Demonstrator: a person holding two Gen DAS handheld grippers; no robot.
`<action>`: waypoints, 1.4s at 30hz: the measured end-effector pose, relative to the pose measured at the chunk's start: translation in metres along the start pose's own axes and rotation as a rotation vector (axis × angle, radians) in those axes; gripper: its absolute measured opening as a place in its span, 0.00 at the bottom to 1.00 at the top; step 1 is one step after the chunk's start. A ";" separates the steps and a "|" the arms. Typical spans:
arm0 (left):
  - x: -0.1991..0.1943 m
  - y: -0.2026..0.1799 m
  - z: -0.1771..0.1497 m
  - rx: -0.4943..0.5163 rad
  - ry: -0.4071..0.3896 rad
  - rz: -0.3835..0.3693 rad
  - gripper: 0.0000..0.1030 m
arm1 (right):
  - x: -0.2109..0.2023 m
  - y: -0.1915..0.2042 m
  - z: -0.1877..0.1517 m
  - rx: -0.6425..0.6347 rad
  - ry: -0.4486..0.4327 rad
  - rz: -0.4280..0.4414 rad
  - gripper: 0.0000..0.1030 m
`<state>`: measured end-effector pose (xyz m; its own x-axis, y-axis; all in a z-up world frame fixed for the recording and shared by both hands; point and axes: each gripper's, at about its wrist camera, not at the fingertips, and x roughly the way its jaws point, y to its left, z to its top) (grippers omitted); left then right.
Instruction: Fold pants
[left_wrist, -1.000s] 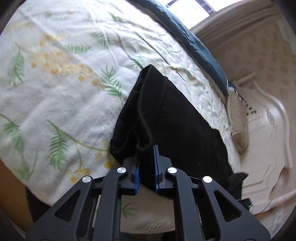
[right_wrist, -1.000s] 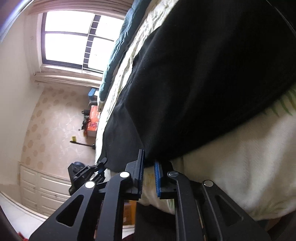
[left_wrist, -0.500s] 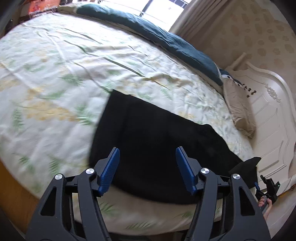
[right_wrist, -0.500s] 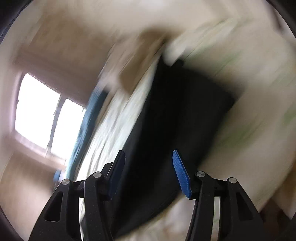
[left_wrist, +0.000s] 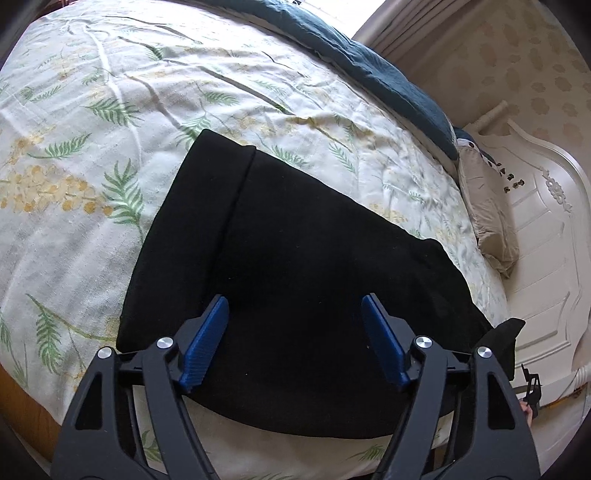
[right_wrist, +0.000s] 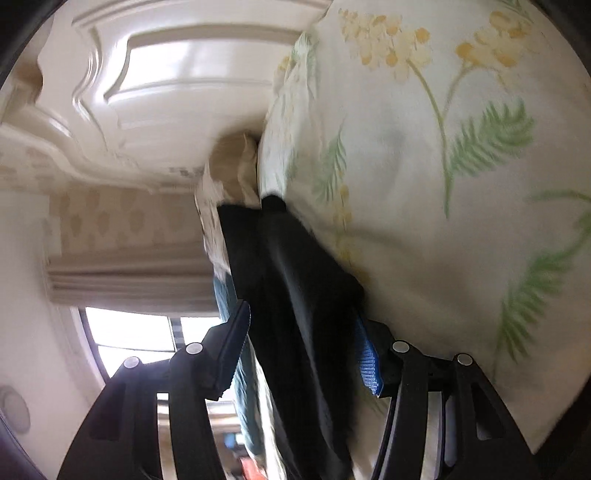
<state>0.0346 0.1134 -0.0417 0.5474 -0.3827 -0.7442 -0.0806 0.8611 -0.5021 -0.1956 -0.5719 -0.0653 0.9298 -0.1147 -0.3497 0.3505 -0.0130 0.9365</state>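
Black pants (left_wrist: 295, 266) folded flat at bed (left_wrist: 110, 110) edge; left tool (left_wrist: 295, 332) just spreading, nothing pinched; right tool (right_wrist: 303, 347) spread, pads off cloth.

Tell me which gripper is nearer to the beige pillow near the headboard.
Right, probably. The right gripper is open at the pants' end nearest the beige pillow. The left gripper is open over the pants' near edge, farther away.
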 end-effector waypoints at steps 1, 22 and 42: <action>0.000 0.000 0.000 0.000 -0.001 -0.002 0.74 | 0.001 0.004 0.003 -0.020 -0.026 -0.008 0.48; 0.007 -0.014 -0.006 0.085 -0.028 0.054 0.88 | -0.028 0.012 0.050 -0.288 -0.138 -0.196 0.44; 0.003 -0.008 -0.006 0.049 -0.032 0.003 0.88 | -0.032 0.052 0.034 -0.400 -0.252 -0.304 0.44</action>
<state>0.0321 0.1028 -0.0427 0.5734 -0.3703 -0.7309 -0.0416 0.8777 -0.4774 -0.2112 -0.6022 -0.0041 0.7421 -0.3991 -0.5385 0.6593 0.2896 0.6938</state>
